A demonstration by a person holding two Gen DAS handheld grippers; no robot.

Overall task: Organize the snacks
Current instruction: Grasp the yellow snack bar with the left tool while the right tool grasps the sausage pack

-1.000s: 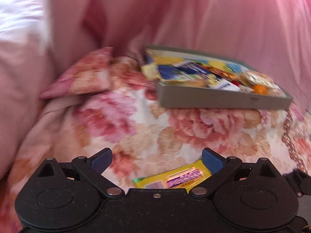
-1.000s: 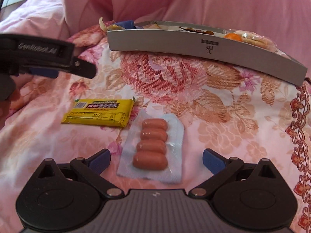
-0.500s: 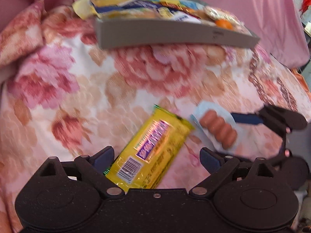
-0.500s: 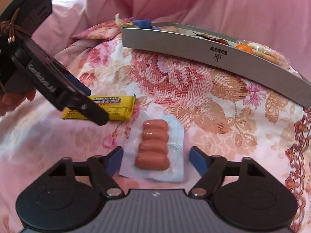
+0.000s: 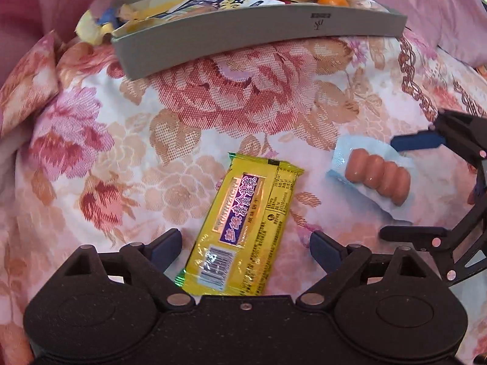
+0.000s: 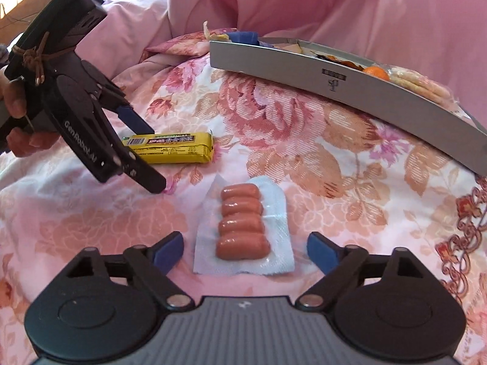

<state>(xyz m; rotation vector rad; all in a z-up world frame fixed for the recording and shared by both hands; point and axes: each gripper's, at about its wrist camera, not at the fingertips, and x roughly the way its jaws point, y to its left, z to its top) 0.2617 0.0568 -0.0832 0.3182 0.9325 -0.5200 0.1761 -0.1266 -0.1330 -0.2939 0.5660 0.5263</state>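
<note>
Between my left gripper's (image 5: pixel 245 245) wide jaws, which have just been narrowing a little, lies the yellow bar (image 5: pixel 243 228), flat on the floral bedspread (image 5: pixel 121 152) and untouched. My right gripper (image 6: pixel 245 251) has just been reopening and straddles the sausage pack (image 6: pixel 243 228) without pressing it. Both look light; the bar's foil seems slippery, so I'd pinch across its stiff middle. The pack's film is soft, so I'd grip the sausages themselves. Beyond them waits the grey tray (image 6: pixel 350 91), already holding snacks.
</note>
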